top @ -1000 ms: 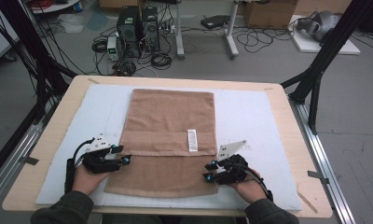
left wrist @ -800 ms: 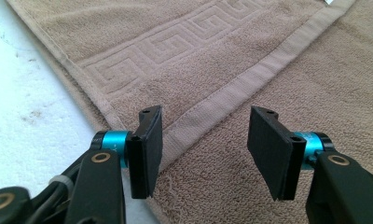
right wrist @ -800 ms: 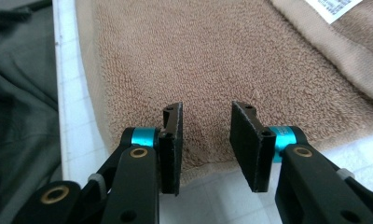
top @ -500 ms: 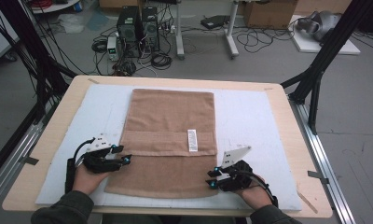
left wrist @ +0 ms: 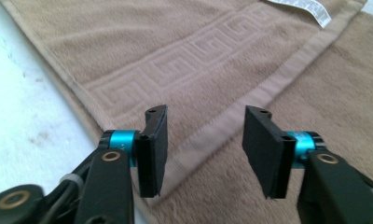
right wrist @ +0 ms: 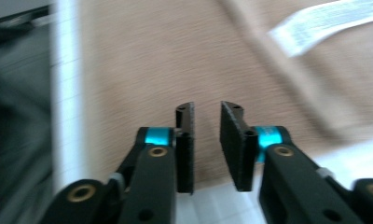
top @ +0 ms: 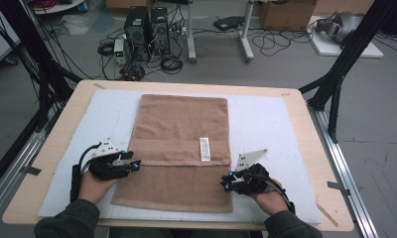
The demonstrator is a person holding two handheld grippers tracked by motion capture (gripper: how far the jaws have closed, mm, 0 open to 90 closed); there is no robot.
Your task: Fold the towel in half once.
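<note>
A cluttered floor of cables and computer towers lay beyond the counter (top: 47, 148), whose wooden top carried a white mat (top: 266, 124). On that mat the brown towel (top: 181, 119) lay flat, its near part already folded over so that a hemmed edge with a white care label (top: 204, 148) crossed the middle.

The left claw (top: 135, 163) sat at the towel's left border, just at the end of that hem; in the left gripper view its jaws stood spread with the hem and the key-pattern band (left wrist: 184, 70) between and beyond them, pinching nothing, though they had just been closing a little. The right claw (top: 226, 183) hovered at the towel's right edge, nearer the person; its jaws had also just been narrowing, leaving a slim gap with no cloth in it, as the blurred right gripper view showed.

I judged this to be the step of taking hold for a further fold. The next move called for each claw to settle onto its edge of the towel, pinch through both layers, and only then lift evenly.
</note>
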